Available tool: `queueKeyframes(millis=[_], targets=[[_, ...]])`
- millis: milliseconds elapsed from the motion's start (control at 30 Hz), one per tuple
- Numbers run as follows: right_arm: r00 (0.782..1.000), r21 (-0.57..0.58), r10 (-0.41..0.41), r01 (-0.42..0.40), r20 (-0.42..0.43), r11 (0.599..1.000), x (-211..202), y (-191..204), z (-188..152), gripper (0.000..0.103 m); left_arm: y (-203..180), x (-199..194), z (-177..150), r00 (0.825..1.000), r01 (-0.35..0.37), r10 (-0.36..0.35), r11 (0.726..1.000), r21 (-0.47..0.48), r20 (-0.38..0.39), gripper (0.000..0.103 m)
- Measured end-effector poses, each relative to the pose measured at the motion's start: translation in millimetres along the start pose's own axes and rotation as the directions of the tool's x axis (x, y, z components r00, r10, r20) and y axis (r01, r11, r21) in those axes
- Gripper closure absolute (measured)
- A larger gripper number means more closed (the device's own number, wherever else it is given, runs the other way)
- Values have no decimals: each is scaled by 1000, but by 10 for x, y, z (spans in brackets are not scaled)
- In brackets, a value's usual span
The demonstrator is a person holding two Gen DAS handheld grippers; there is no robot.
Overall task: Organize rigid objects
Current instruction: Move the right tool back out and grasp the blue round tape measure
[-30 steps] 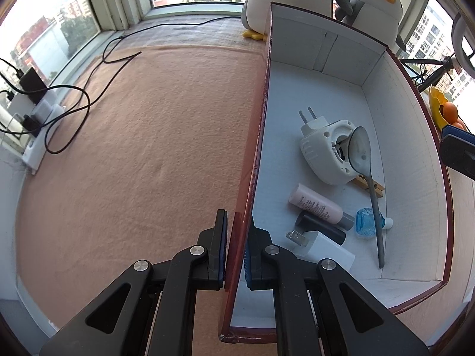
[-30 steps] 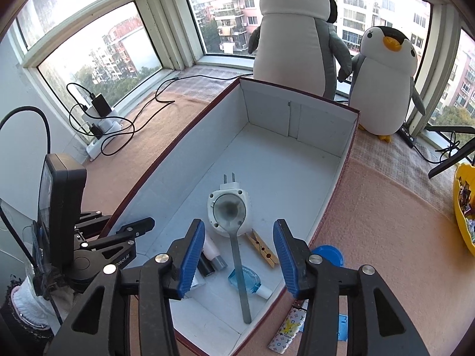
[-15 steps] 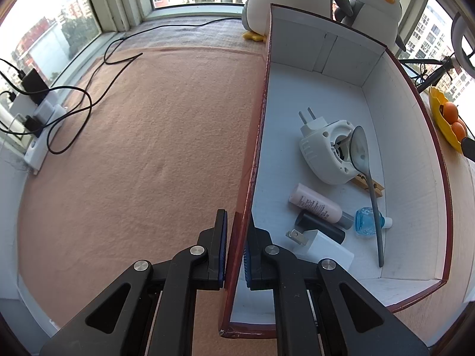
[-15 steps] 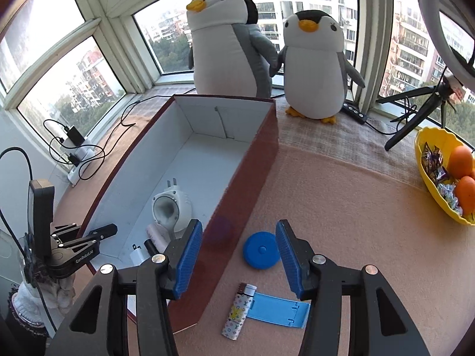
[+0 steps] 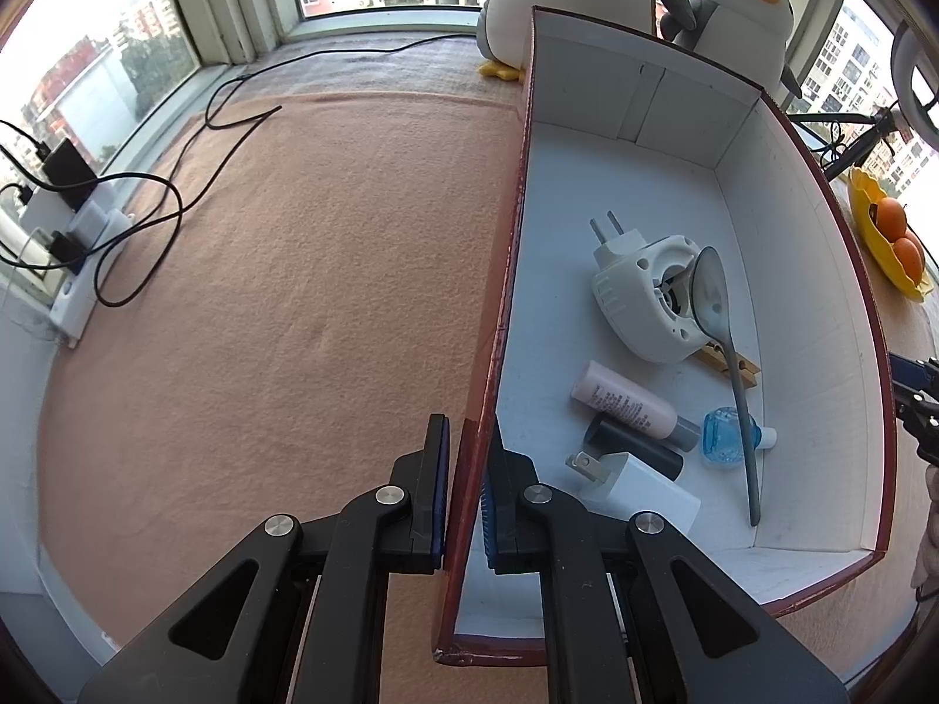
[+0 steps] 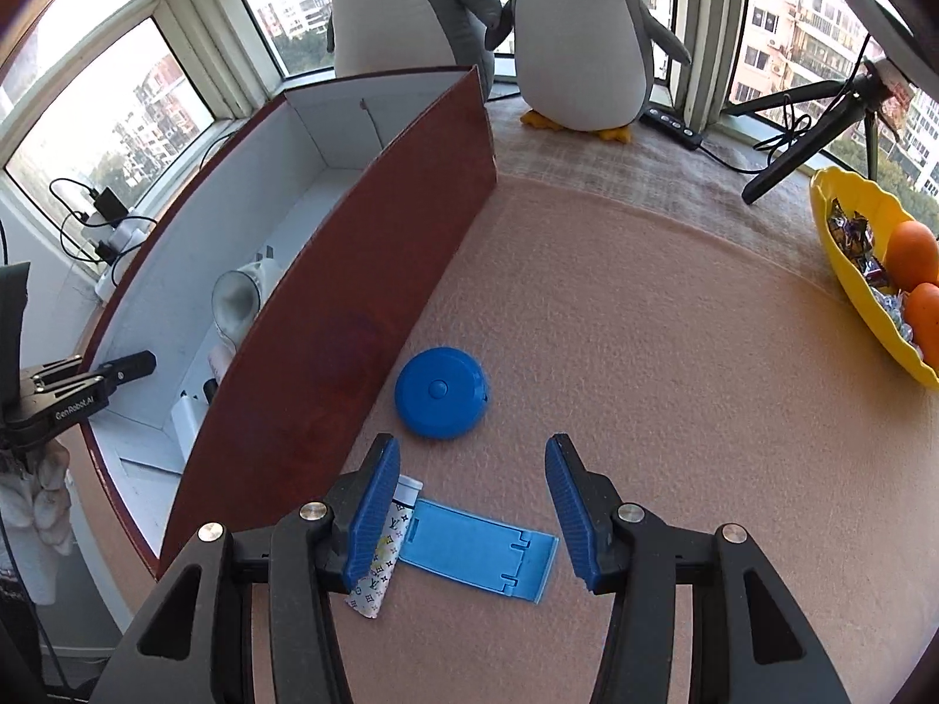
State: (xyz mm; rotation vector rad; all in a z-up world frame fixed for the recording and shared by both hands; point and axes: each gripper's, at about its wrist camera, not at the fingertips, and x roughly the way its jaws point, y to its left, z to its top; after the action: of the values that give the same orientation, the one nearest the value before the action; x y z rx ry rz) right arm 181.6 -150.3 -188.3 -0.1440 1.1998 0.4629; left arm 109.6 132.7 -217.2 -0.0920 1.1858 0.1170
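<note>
A long box, dark red outside and white inside (image 5: 810, 305), lies on the pink mat. My left gripper (image 5: 466, 478) is shut on its left wall (image 5: 505, 317) near the front corner. Inside lie a white plug-in device (image 5: 645, 305), a grey spoon (image 5: 725, 352), a wooden clothespin (image 5: 730, 361), a pink tube (image 5: 628, 408), a black cylinder (image 5: 634, 452), a blue bottle (image 5: 725, 437) and a white charger (image 5: 639, 496). My right gripper (image 6: 472, 490) is open above the mat outside the box (image 6: 328, 352), over a flat blue stand (image 6: 478, 551), with a patterned lighter (image 6: 381, 551) by its left finger and a round blue tape measure (image 6: 440, 393) just ahead.
Two plush penguins (image 6: 581, 35) stand behind the box. A yellow bowl with oranges and sweets (image 6: 880, 287) is at the right. A black tripod (image 6: 821, 117) stands at the back right. A power strip with cables (image 5: 76, 234) lies at the left window.
My right gripper has moved from over the box's inside to the right and down, over the mat with the blue stand, lighter and tape measure. My left gripper has kept its hold.
</note>
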Motion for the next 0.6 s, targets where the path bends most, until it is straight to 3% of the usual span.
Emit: queueKeyframes(millis=[233,600], targets=[[999,-105,-35,32,-35,994,292,166,39,50,-17,-11,6,1000,-7,7,1000,-3,-3,95],[997,-144,-66,59,-50,988,561,192,133,50,-18,-22,8,1000,-8,8,1000,-4,-5,95]])
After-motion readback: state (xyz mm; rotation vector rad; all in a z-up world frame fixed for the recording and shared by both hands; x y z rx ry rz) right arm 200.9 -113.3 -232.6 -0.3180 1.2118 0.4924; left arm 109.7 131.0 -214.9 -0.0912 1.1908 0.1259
